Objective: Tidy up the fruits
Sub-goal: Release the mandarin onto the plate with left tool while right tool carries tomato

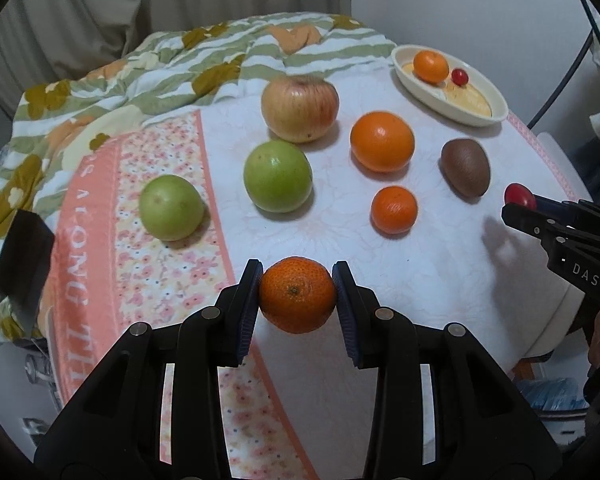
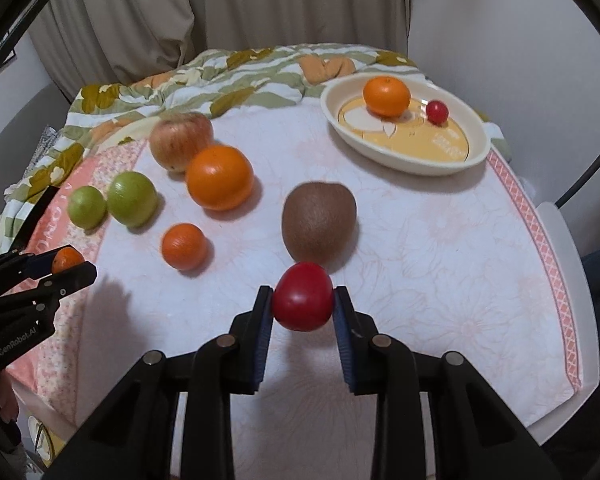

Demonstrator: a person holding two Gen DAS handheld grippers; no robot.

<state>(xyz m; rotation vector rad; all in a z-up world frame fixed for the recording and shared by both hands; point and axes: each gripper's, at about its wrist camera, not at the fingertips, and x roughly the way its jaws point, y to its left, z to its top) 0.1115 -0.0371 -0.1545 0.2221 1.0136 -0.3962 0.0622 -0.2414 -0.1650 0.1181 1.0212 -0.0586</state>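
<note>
My left gripper (image 1: 297, 292) is shut on a small mandarin (image 1: 297, 295), held just above the cloth. My right gripper (image 2: 303, 305) is shut on a red cherry tomato (image 2: 302, 301); it also shows at the right of the left wrist view as the right gripper (image 1: 518, 210) with the tomato (image 1: 519, 196). On the cloth lie a kiwi (image 2: 319, 226), a large orange (image 2: 220, 178), a small mandarin (image 2: 183, 246), a red-yellow apple (image 1: 300, 108) and two green apples (image 1: 278, 177) (image 1: 171, 207). A cream oval dish (image 2: 474, 156) at the far right holds a mandarin (image 2: 387, 95) and a cherry tomato (image 2: 437, 111).
A floral tablecloth (image 2: 440, 248) covers the table, with a pink border (image 2: 540, 240) near the right edge. A green striped blanket (image 1: 172, 60) lies bunched at the far left. Curtains (image 2: 260, 4) hang behind. A dark flat object (image 1: 18, 264) sits at the left edge.
</note>
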